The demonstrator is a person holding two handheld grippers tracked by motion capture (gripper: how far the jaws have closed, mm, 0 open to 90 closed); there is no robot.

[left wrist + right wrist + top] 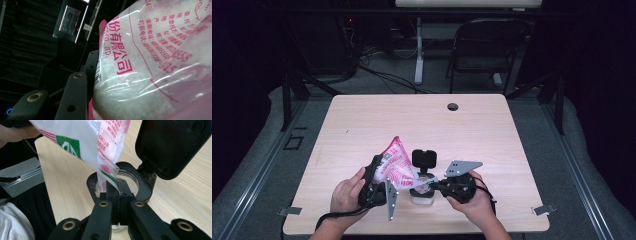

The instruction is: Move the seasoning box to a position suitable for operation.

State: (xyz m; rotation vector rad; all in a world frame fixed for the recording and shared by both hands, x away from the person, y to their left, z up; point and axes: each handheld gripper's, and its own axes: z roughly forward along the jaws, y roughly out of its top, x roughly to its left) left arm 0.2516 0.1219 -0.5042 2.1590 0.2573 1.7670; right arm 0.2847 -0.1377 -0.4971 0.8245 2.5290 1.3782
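A clear plastic bag (394,164) with pink print holds white crystals. My left gripper (379,176) is shut on it near the table's front edge and holds it tilted toward the right. In the left gripper view the bag (150,62) presses against one black finger (75,95); the other finger is hidden behind it. A small clear jar (422,196) stands under the bag's lower corner, its black flip lid (424,159) standing open. My right gripper (119,195) is shut on the bag's lower edge (110,176), right over the jar's black rim (140,192). The lid (172,145) rises behind.
The light wooden table (412,120) has a round cable hole (453,106) near its far edge. A folding chair (484,45) and a desk leg (418,55) stand on the floor beyond it. A hand (15,132) shows behind the bag.
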